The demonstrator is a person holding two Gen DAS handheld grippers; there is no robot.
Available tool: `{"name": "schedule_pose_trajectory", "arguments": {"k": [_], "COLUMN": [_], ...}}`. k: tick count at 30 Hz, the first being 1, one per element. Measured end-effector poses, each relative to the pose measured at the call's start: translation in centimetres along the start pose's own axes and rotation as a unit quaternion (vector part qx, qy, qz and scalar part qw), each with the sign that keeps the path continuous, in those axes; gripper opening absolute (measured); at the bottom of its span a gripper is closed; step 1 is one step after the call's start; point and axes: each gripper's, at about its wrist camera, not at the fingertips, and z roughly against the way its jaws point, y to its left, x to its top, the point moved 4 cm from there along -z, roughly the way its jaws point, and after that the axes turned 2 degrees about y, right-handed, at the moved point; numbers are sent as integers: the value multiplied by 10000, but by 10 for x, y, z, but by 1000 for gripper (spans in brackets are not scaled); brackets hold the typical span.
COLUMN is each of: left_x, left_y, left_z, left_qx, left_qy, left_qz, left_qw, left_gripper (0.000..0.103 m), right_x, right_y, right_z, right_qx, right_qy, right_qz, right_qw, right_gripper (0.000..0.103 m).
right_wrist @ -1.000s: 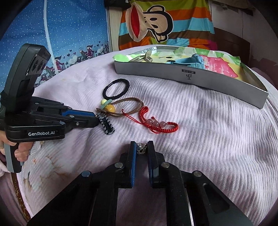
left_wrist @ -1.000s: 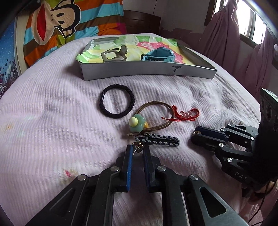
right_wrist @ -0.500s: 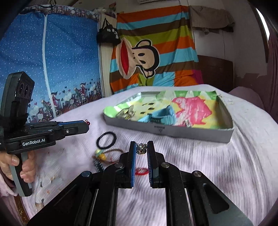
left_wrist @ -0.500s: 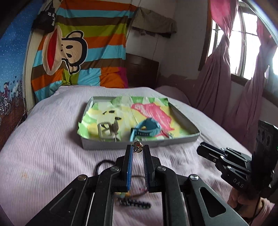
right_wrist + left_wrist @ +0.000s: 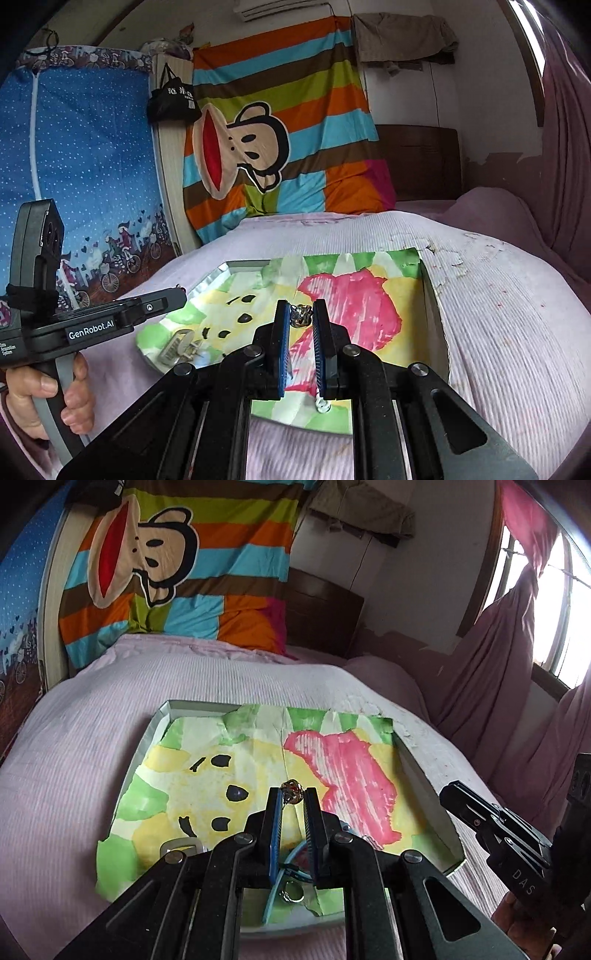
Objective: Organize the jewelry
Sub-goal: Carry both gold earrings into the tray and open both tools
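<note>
Both fingers [image 5: 274, 819] pinch trinkets [image 5: 291, 788].

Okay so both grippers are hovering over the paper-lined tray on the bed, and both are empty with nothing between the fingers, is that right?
Not quite. Both grippers are over the tray on the bed, but neither is empty. The left wrist view shows the left gripper pinching a small gold-and-red charm; the right wrist view shows the right gripper pinching a small silver charm.
</note>
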Motion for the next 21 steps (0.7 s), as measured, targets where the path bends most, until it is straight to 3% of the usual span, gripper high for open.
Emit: {"name": "schedule_pose_trajectory", "arguments": {"k": [5, 12, 16, 21], "left_x": [2, -12, -21, -22], "left_y": [11, 9, 9, 10], "left_z": [-43, -68, -70, -60], "left_qx": [133, 471, 472, 375], "left_qy": [763, 1393, 1512, 1275], "left_qz": [297, 0, -68, 23], "left_qw": [9966, 9891, 9874, 9911], "left_gripper": [11, 11, 12, 12], "right_x": [-2, -41, -51, -51], "right_y": [-18, -33, -34, -32], "right_z": [-55, -107, -118, -120], "right_qx": [-88, -284, -289, -255], "right_qy": [792, 1938, 2139, 2107], "right_qz": [-308, -522, -485, -509], "right_qw": [9963, 9792, 9752, 9759], "right_gripper": [11, 11, 11, 11]}}
